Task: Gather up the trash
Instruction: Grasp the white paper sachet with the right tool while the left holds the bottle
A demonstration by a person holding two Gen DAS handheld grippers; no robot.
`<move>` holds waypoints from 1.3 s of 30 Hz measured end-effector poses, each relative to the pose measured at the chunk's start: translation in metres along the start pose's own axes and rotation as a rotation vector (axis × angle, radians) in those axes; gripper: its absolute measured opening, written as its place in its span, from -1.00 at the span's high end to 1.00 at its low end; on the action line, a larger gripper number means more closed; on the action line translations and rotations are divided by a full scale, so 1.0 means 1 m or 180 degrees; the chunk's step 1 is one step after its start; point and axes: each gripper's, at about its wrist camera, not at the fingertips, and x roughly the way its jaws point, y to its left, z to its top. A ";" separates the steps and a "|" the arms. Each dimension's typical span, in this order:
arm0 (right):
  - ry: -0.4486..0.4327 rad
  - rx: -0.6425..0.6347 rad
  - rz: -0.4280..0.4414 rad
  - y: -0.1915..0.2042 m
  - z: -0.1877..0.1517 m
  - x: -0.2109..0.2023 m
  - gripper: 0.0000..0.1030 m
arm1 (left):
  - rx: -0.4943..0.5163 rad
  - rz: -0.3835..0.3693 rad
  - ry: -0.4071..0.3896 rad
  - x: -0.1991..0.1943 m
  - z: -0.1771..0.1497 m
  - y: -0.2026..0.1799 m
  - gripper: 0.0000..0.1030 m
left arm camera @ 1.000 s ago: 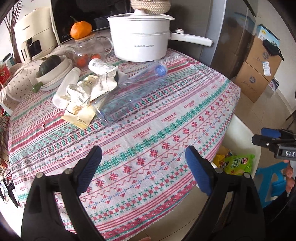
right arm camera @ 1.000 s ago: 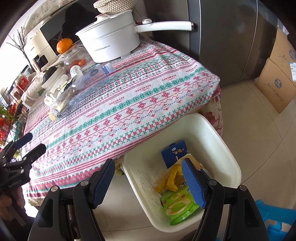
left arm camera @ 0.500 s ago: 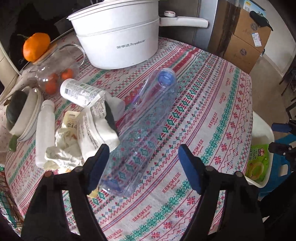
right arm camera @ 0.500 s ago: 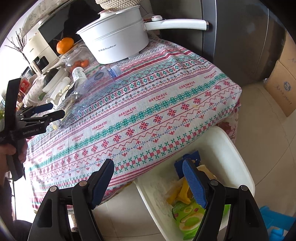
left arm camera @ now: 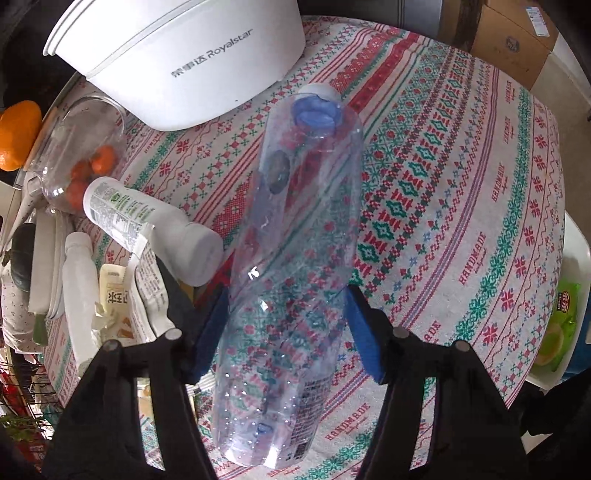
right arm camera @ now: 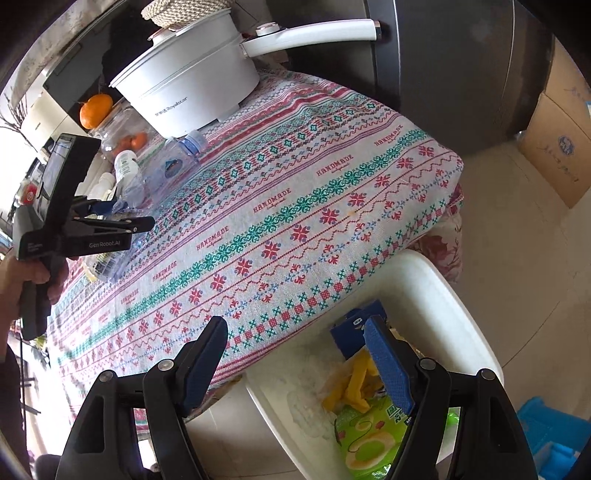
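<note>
A clear plastic bottle (left arm camera: 295, 251) with a blue cap lies on the patterned tablecloth (left arm camera: 461, 206). My left gripper (left arm camera: 286, 325) is open, its blue pads on either side of the bottle's lower half. It also shows in the right wrist view (right arm camera: 122, 218) over the bottle (right arm camera: 173, 166). Left of the bottle lie a white labelled bottle (left arm camera: 147, 225), a smaller white bottle (left arm camera: 79, 288) and crumpled wrappers (left arm camera: 118, 314). My right gripper (right arm camera: 295, 365) is open and empty above the white bin (right arm camera: 454, 325), which holds a green snack bag (right arm camera: 369, 443) and yellow and blue wrappers.
A white Royalstar pot (left arm camera: 184, 55) stands at the back of the table, its handle (right arm camera: 314, 33) jutting right. A glass jar of small oranges (left arm camera: 81, 155) and an orange (left arm camera: 18, 133) are at back left. Cardboard boxes (right arm camera: 561, 140) stand on the floor.
My left gripper has moved forward over the table and now straddles the clear bottle. My right gripper has shifted slightly, staying open over the bin.
</note>
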 end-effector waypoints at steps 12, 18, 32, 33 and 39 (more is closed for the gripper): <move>-0.0091 -0.0049 0.0106 0.014 -0.011 -0.014 -0.52 | -0.0930 -0.0497 -0.0610 -0.077 -0.092 0.016 -0.15; -0.0029 -0.0266 0.0148 0.046 -0.014 -0.005 -0.52 | -0.1412 -0.0460 -0.0923 -0.123 -0.160 0.039 -0.15; -0.0003 -0.0911 0.0577 0.209 0.056 0.066 -0.51 | -0.2137 -0.0309 -0.1139 -0.130 -0.217 0.120 -0.16; 0.0017 -0.0912 0.0604 0.216 0.060 0.077 -0.51 | -0.2145 -0.0315 -0.1136 -0.130 -0.220 0.121 -0.16; 0.0101 -0.0724 0.0687 0.233 0.083 0.134 -0.46 | -0.2139 -0.0347 -0.1102 -0.126 -0.220 0.123 -0.16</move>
